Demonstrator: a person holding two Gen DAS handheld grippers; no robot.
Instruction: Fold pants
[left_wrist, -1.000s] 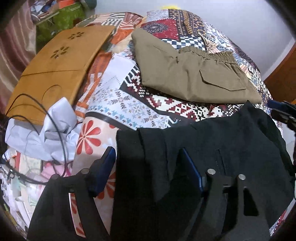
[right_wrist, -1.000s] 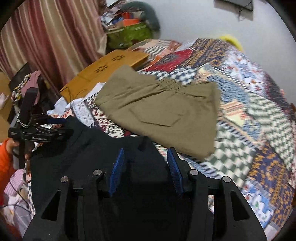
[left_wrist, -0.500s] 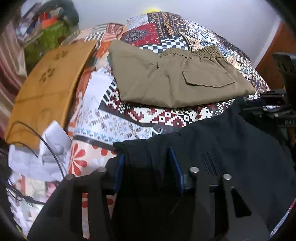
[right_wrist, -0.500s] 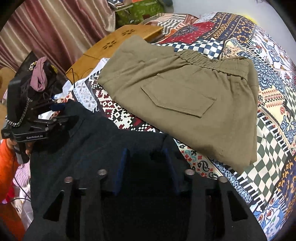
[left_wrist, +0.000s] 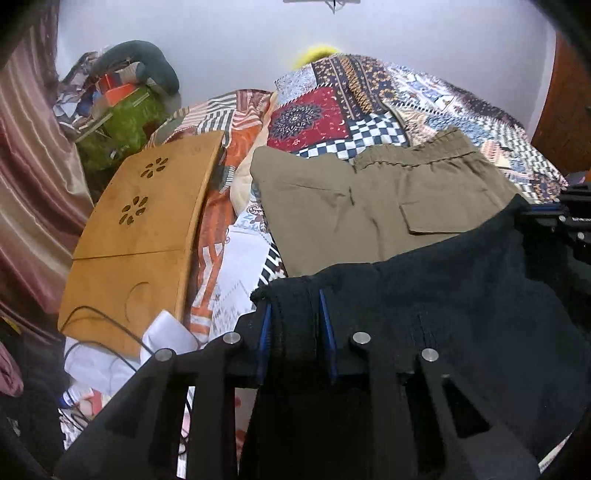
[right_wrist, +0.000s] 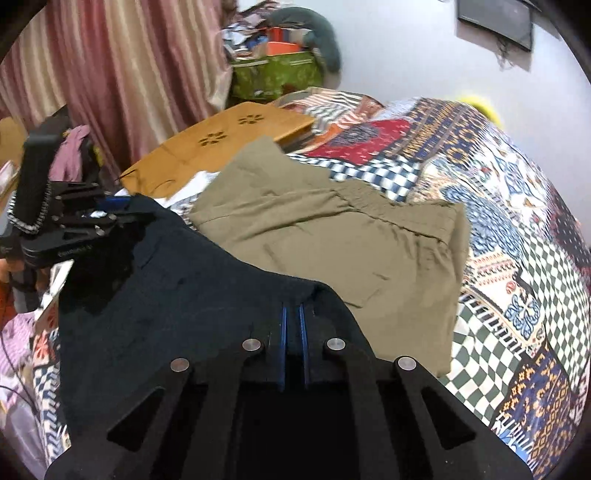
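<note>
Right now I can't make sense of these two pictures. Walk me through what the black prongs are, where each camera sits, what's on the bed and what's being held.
There is no robot here: a person holds a two-finger gripper in each hand, and a small fisheye camera on each looks forward along its fingers. One picture is from the left gripper, the other from the right gripper; the black prongs with blue pads are the fingers.

Both have just closed on the top edge of the black pants, one at each end, and hold it stretched between them. Behind, folded olive pants lie on the patchwork bedspread, with a wooden lap tray beside them.
</note>
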